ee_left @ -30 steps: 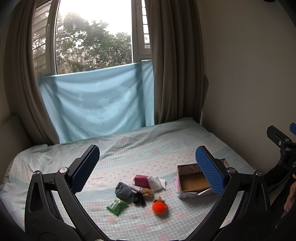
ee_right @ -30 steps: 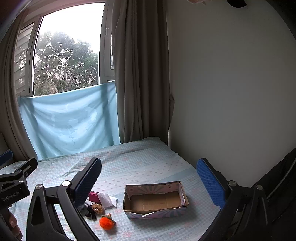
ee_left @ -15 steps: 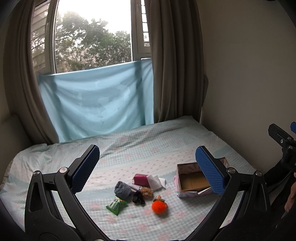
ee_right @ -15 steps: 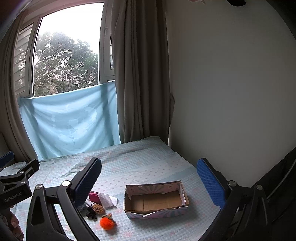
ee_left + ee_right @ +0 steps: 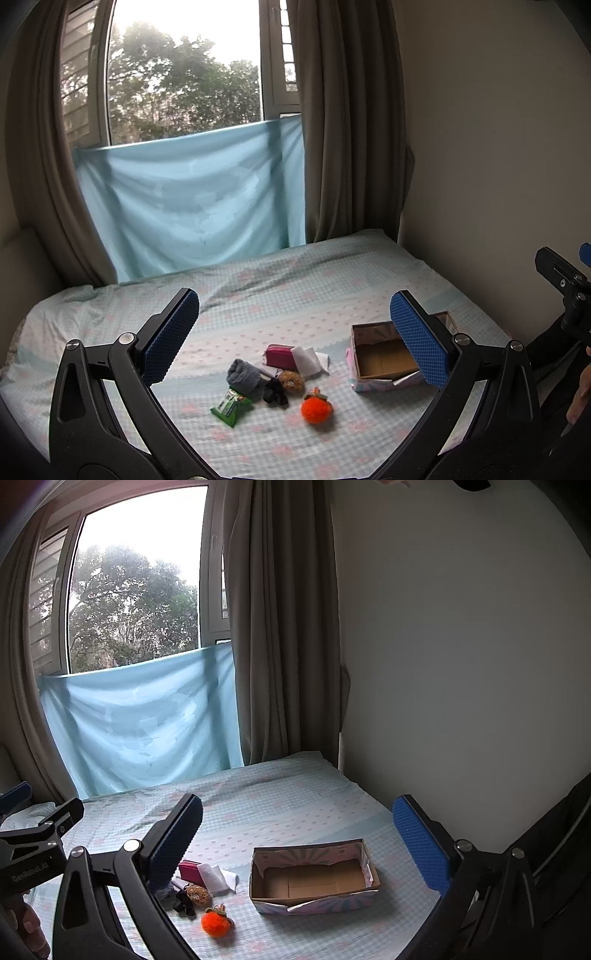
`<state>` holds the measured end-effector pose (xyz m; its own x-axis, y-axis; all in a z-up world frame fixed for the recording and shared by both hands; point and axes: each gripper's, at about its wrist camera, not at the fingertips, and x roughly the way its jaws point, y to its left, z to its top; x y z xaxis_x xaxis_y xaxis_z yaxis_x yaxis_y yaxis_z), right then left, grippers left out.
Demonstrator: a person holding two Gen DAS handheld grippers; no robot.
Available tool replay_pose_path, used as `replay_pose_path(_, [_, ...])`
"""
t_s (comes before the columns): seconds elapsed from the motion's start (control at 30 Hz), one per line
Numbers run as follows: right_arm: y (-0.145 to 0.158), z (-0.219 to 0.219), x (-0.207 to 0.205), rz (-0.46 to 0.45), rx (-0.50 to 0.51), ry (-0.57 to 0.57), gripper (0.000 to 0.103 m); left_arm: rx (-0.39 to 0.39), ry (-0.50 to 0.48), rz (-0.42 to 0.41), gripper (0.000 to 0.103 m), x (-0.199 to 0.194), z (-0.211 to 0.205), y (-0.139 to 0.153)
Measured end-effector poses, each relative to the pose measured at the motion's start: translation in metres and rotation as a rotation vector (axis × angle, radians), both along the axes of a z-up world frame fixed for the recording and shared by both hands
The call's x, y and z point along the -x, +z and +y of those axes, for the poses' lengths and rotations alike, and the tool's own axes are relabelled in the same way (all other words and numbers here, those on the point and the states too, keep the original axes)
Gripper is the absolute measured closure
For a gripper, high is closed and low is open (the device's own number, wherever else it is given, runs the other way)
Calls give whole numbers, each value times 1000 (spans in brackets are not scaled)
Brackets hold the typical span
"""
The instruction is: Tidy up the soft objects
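A small heap of soft things lies on the bed: an orange plush fruit (image 5: 317, 409) (image 5: 217, 924), a grey sock (image 5: 243, 377), a green packet (image 5: 232, 405), a pink pouch (image 5: 279, 356) (image 5: 191, 870), a white cloth (image 5: 309, 363) (image 5: 217, 877), a brown furry ball (image 5: 291, 381) (image 5: 198, 893) and a black item (image 5: 275, 394). An empty cardboard box (image 5: 384, 363) (image 5: 313, 878) stands to their right. My left gripper (image 5: 293, 338) hovers open above the heap, holding nothing. My right gripper (image 5: 297, 842) is open over the box.
The bed (image 5: 280, 291) has a pale checked sheet. A blue cloth (image 5: 192, 206) hangs under the window between brown curtains (image 5: 351, 129). A wall (image 5: 461, 646) runs along the bed's right side. The other gripper shows at each view's edge.
Both views have shifted only slightly; the left gripper has drifted a little, so the heap sits marginally lower left. Both jaws stay wide apart.
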<state>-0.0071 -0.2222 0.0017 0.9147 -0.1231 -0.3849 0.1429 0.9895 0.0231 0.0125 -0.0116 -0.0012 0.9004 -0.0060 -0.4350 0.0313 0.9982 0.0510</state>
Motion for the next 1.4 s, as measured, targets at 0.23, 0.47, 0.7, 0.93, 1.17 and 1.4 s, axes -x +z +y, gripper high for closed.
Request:
replay_pose_path(0.23, [0, -2, 1, -5, -1, 3, 0, -2, -2, 4, 0, 2, -6, -1])
replay_pose_path(0.47, [4, -4, 0, -3, 8, 27, 0, 1, 21, 26, 0, 1, -12, 0])
replay_pose_path(0.7, [-6, 3, -10, 9, 11, 116, 0, -4, 128, 33, 0, 8, 14, -15])
replay_pose_path(0.93, [-46, 43, -17, 43, -22, 138, 0, -7, 119, 130, 0, 0, 74, -68])
replay_pose_path(1.17, [-102, 101, -49, 137, -71, 98, 0, -46, 35, 233, 0, -34, 133, -134])
replay_pose_path(1.4, [-182, 151, -89, 240, -66, 20, 0, -81, -60, 373, 1, -80, 172, -227])
